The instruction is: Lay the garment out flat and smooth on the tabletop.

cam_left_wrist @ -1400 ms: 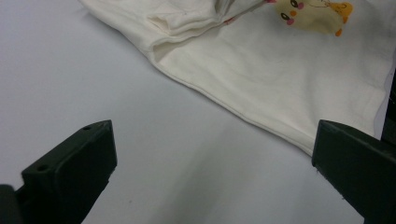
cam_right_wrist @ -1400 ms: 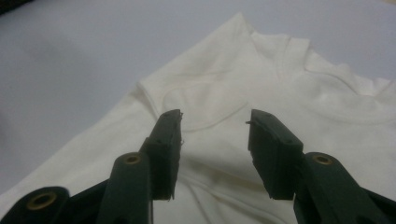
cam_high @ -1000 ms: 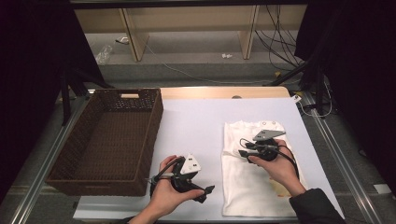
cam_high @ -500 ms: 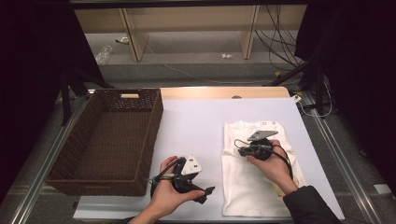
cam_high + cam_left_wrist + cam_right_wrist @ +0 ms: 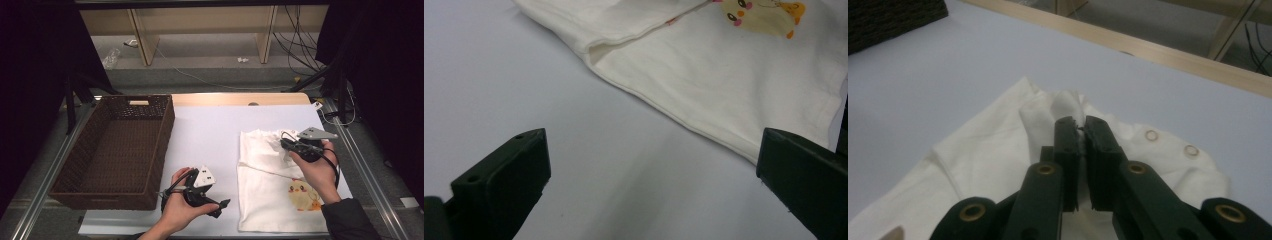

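Your right gripper [image 5: 1081, 125] is clamped on a pinch of the white shirt [image 5: 270, 200] near its collar, ready to lift or fold it. Your left gripper [image 5: 649, 165] waits with jaws wide apart at the hem's 9 o'clock. Bare table [image 5: 210, 135] lies between; the wicker basket [image 5: 70, 187] sits at 9 o'clock.

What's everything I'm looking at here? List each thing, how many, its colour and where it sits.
T-shirt: one, cream with a yellow chick print, folded on the table's right half.
Basket: one, dark brown wicker, on the table's left.
Table: one, white top with a wooden far edge.
Shelving: pale wood, beyond the table.
Cables: several, black, on the floor at far right.
Left gripper: one, black, jaws open, near the shirt's left edge.
Right gripper: one, black, pinching the shirt's fabric.
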